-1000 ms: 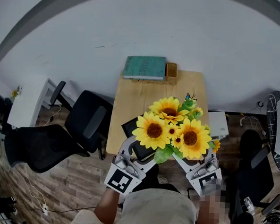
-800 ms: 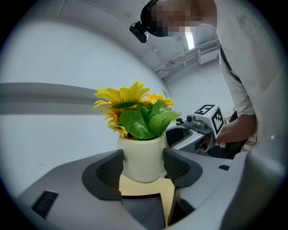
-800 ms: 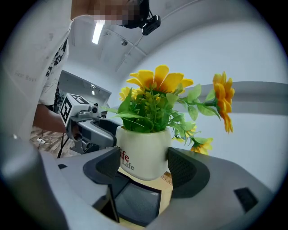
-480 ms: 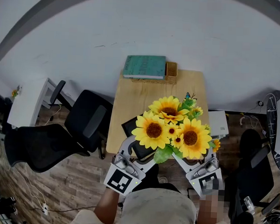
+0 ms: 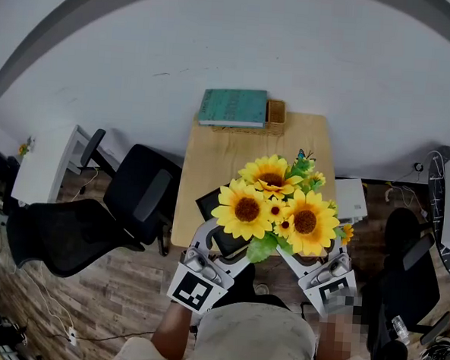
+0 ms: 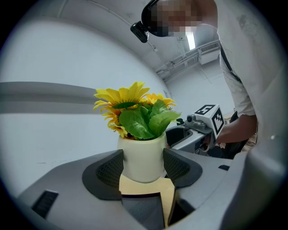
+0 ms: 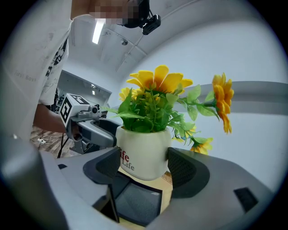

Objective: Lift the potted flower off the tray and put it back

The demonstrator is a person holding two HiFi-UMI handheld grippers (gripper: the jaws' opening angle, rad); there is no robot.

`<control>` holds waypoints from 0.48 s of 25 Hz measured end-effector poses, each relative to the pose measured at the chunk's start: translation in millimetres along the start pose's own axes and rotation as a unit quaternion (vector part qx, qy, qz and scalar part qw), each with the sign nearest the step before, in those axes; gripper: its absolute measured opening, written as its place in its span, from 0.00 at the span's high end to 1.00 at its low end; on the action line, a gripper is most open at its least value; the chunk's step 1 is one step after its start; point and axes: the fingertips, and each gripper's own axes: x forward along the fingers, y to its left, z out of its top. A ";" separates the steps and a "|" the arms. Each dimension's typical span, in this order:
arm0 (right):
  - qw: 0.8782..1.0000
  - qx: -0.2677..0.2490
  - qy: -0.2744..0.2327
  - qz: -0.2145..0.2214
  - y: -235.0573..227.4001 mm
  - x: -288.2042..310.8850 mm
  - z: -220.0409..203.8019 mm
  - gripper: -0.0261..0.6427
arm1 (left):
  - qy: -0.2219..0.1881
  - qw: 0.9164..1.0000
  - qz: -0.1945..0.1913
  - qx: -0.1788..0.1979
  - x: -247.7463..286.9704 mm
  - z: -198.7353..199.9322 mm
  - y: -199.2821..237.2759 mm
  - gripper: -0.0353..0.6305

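Potted flower (image 5: pixel 276 209): smooth round white cup with red letters, yellow sunflowers, green leaves. It is held up over the tray.
Tray (image 5: pixel 208 204): flat, dark, by the desk's front edge.
Desk (image 5: pixel 242 154): pale wood.
Left gripper (image 6: pixel 143 168): bumpy grey pads (image 6: pixel 110 168) squeeze the cup's sides.
Right gripper (image 7: pixel 145 168): squeezes the cup too.

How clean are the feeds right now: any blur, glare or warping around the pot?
Head view: sharp, evenly lit, strong fisheye curving toward the edges; the sunflowers cover what is under them. Left gripper view: pot sharp, corners vignetted black, ceiling light bright but no glare on the pot. Right gripper view: likewise sharp; the pot's print is readable.
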 end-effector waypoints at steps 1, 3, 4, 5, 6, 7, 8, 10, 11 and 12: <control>1.000 -0.002 -0.008 0.000 -0.1 0.5 2.7 0.44 | 0.002 1.000 0.000 -0.001 -0.3 -0.7 -0.1 0.53; 1.000 -0.005 -0.016 0.001 -0.2 1.2 5.1 0.44 | 0.005 1.000 0.000 -0.002 -0.5 -1.6 -0.1 0.53; 1.000 -0.005 -0.012 0.002 0.0 1.1 3.7 0.44 | 0.004 1.000 0.000 0.000 -0.5 -1.2 0.0 0.53; 1.000 -0.002 -0.005 0.002 0.2 0.7 1.4 0.44 | 0.003 1.000 0.000 0.001 -0.4 -0.7 0.1 0.53; 1.000 0.000 0.001 0.003 0.3 0.4 -0.5 0.44 | 0.003 1.000 0.000 0.001 -0.5 -0.6 0.1 0.53; 1.000 0.000 0.005 0.003 0.4 0.1 -1.5 0.44 | 0.003 1.000 0.001 -0.001 -0.6 -0.8 0.2 0.53; 1.000 0.000 0.007 0.004 0.3 -0.2 -2.0 0.44 | 0.002 1.000 0.002 -0.002 -0.6 -0.6 0.3 0.53; 1.000 -0.001 0.006 0.004 0.1 -0.3 -1.3 0.44 | -0.001 1.000 0.003 0.000 -0.4 0.7 0.4 0.53; 1.000 -0.002 0.001 0.005 -0.1 -0.1 0.2 0.44 | -0.001 1.000 0.003 0.001 -0.4 1.2 0.3 0.53; 1.000 -0.003 -0.004 0.005 -0.2 -0.1 1.9 0.44 | -0.001 1.000 0.003 0.000 -0.4 1.3 0.0 0.53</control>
